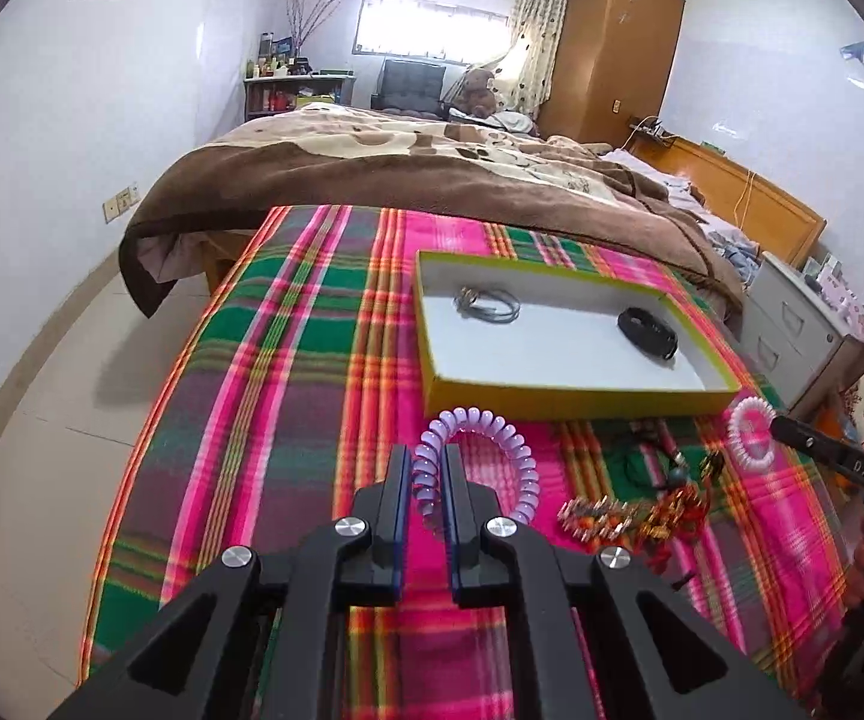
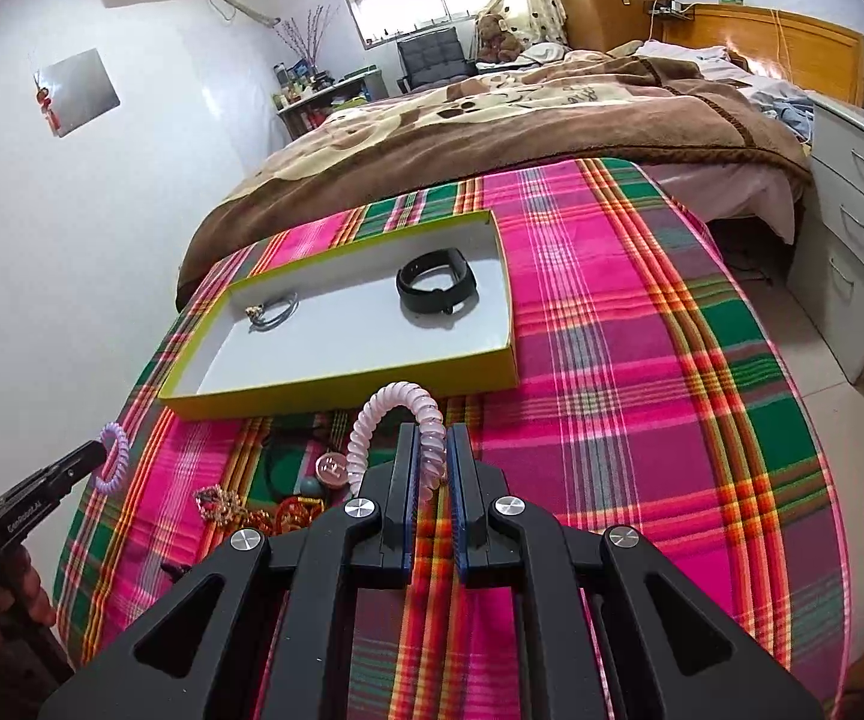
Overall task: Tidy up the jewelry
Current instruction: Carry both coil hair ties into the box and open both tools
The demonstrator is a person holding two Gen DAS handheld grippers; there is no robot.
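Note:
My left gripper (image 1: 429,456) is shut on a purple spiral hair tie (image 1: 507,432), held above the plaid cloth. My right gripper (image 2: 431,438) is shut on a pink spiral hair tie (image 2: 372,414). Each gripper shows in the other's view: the right gripper (image 1: 777,423) with the pink tie (image 1: 750,435), the left gripper (image 2: 96,453) with the purple tie (image 2: 113,457). Ahead lies a shallow yellow-green box (image 1: 576,402) with a white inside, holding a black band (image 1: 648,331) and a thin grey bracelet (image 1: 488,303). A heap of gold and red jewelry (image 1: 630,516) lies between the grippers.
The plaid cloth (image 1: 288,372) covers a table set against a bed with a brown blanket (image 1: 408,162). White drawers (image 2: 858,240) stand to the right, tiled floor on both sides. A round pink piece (image 2: 331,469) and dark green cord (image 2: 282,462) lie near the box's front wall.

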